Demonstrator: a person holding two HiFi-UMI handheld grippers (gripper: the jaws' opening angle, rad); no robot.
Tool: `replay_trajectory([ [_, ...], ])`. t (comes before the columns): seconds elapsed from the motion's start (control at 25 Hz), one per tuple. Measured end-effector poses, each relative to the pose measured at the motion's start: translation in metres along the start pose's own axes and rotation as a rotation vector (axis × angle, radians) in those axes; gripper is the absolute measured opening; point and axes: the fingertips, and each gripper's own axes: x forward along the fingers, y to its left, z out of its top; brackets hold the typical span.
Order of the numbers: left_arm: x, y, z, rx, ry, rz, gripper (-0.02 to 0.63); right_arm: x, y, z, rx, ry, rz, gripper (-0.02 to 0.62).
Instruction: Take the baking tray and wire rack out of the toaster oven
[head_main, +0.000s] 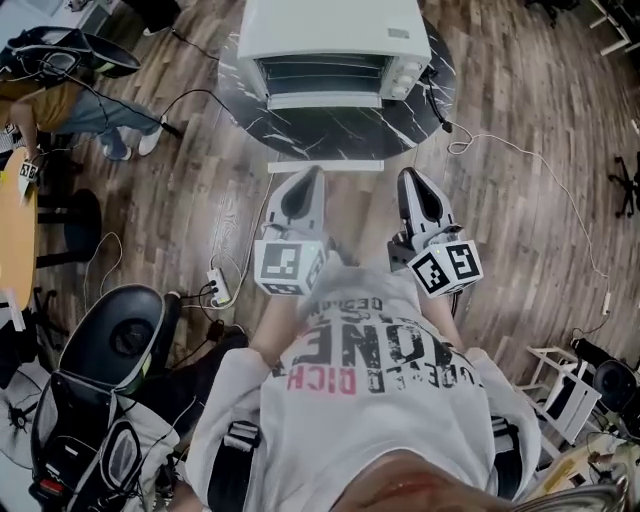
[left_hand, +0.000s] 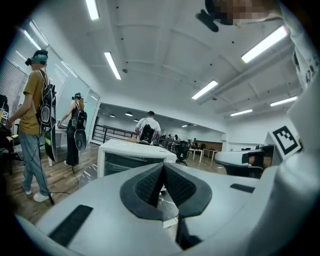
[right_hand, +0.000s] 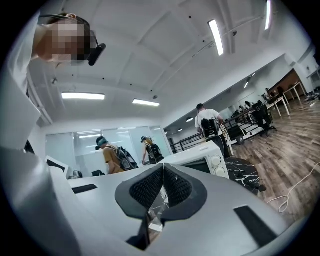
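A white toaster oven (head_main: 335, 50) stands on a round dark marble table (head_main: 330, 130) ahead of me. Its front opening is dark, with horizontal rack bars (head_main: 320, 72) showing inside; I cannot tell the tray from the wire rack. A white strip (head_main: 325, 166) lies at the table's near edge. My left gripper (head_main: 314, 174) and right gripper (head_main: 408, 176) are held side by side, short of the table, both shut and empty. The oven (left_hand: 132, 155) sits just behind the closed left gripper (left_hand: 162, 168) in the left gripper view. In the right gripper view the oven (right_hand: 210, 157) lies beyond the shut right gripper (right_hand: 162, 167).
Cables (head_main: 520, 160) run over the wooden floor right of the table, and a power strip (head_main: 218, 285) lies at the left. A black chair (head_main: 110, 350) stands at my left, a white stand (head_main: 560, 385) at lower right. People (left_hand: 35, 115) stand to the left.
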Motion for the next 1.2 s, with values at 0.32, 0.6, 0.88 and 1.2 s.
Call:
replay_trajectory([
  [0.32, 0.019, 0.029, -0.012, -0.043, 0.062, 0.016, 0.002, 0.027, -0.005, -0.019, 0.042, 0.051, -0.006, 0.002],
  [0.6, 0.054, 0.030, -0.013, -0.068, 0.067, 0.040, 0.002, 0.055, -0.045, -0.022, 0.090, 0.077, -0.003, 0.002],
  [0.88, 0.102, 0.040, 0.004, -0.059, 0.016, 0.134, 0.002, 0.098, -0.095, 0.000, 0.088, 0.089, 0.046, 0.002],
  [1.2, 0.141, 0.038, 0.000, -0.071, 0.028, 0.196, 0.002, 0.131, -0.126, 0.005, 0.129, 0.130, 0.110, 0.002],
])
